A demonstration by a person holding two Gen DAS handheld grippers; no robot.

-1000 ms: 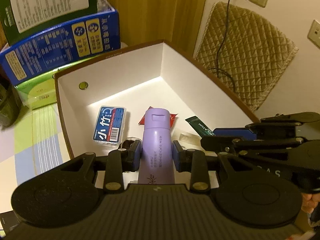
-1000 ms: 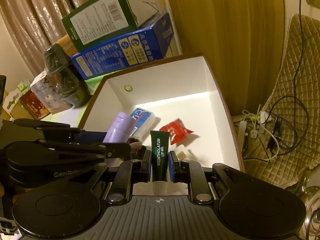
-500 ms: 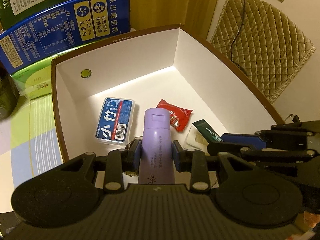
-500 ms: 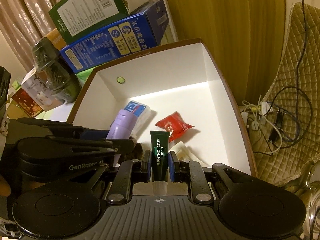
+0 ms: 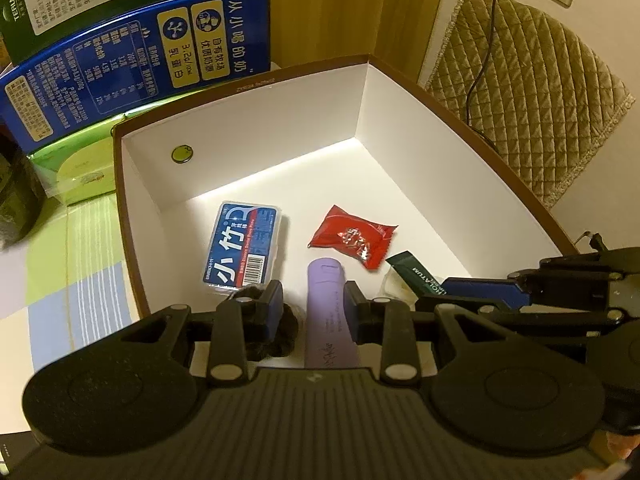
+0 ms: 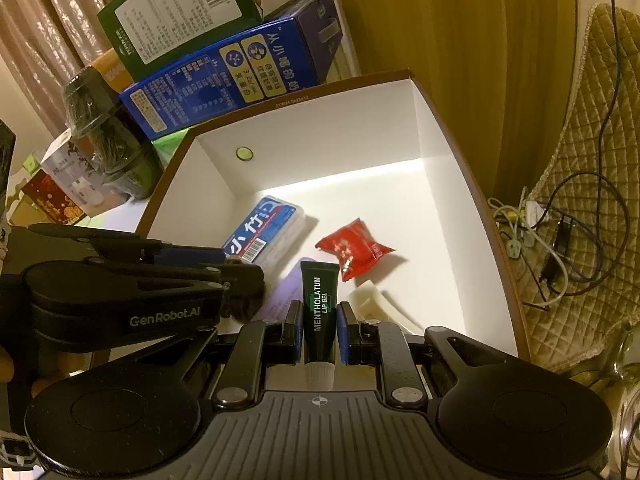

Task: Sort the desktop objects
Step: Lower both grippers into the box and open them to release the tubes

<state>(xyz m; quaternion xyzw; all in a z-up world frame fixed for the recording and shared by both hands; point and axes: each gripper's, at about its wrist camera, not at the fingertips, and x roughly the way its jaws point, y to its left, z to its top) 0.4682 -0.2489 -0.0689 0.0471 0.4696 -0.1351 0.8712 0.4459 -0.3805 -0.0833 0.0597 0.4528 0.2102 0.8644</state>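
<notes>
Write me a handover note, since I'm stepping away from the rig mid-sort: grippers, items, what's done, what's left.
Left gripper: over the open box, purple tube between its fingers. A gap shows at one pad, so the grip is uncertain.
Right gripper: shut on the green lip gel tube, also over the box.
In the box: blue-labelled case and red packet lie on the floor.
Done: those two are sorted.
Left: probably set both tubes down inside, then pull back.

One white box (image 5: pixel 260 120) – one purple tube (image 5: pixel 328 312), one green tube (image 6: pixel 320 312), one red packet (image 5: pixel 352 236), one blue case (image 5: pixel 244 244)
</notes>
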